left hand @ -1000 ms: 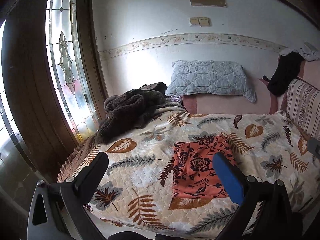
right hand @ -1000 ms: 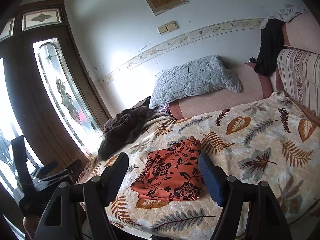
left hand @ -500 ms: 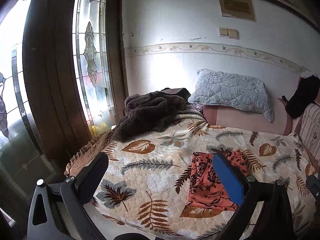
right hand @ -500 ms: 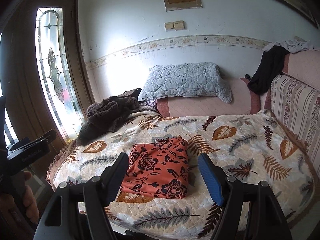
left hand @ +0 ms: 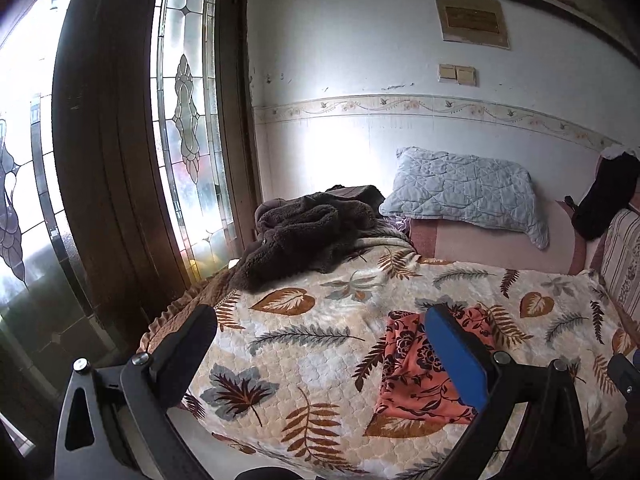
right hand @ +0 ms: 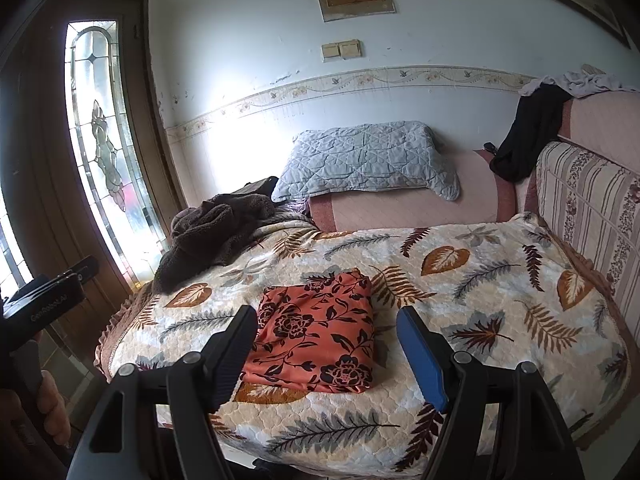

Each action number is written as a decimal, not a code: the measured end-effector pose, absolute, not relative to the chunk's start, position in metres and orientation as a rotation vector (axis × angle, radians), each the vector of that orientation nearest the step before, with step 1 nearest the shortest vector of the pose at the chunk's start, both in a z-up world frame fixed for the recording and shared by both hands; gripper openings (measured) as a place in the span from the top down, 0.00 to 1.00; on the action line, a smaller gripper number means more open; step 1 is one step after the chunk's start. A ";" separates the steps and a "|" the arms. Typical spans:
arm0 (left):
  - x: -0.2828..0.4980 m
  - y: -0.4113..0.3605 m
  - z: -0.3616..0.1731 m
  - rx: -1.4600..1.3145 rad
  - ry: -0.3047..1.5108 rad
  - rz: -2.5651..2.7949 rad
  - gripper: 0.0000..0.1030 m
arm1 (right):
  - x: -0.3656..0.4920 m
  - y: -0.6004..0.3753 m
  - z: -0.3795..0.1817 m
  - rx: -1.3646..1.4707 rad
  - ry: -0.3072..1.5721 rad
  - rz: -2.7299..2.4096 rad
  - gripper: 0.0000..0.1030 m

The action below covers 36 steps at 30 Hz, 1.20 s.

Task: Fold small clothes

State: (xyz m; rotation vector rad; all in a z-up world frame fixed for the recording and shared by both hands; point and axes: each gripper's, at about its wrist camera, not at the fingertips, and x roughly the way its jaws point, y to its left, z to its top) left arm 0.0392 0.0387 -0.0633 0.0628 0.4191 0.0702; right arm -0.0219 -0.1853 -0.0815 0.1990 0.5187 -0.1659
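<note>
A folded orange garment with black flowers (right hand: 320, 328) lies flat on the leaf-patterned bed cover (right hand: 480, 296); it also shows in the left wrist view (left hand: 412, 364). My right gripper (right hand: 326, 340) is open and empty, held back from the bed's front edge, facing the garment. My left gripper (left hand: 320, 344) is open and empty, held back at the bed's front left, with the garment behind its blue right finger (left hand: 456, 352). The left gripper's body shows at the left edge of the right wrist view (right hand: 44, 304).
A dark brown fleece heap (left hand: 304, 232) lies at the bed's far left corner. A grey quilted pillow (right hand: 364, 164) leans on the pink headboard cushion. A black garment (right hand: 524, 136) hangs at the far right. A wooden door with stained glass (left hand: 188, 120) stands left.
Both grippers have pulled back and swung their view: the left turned leftward toward the door, the right straightened to face the bed. The garment has not moved.
</note>
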 end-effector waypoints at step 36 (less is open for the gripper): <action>0.014 0.024 -0.044 0.097 0.354 0.026 0.00 | -0.038 -0.174 -0.068 0.160 0.461 -0.185 0.27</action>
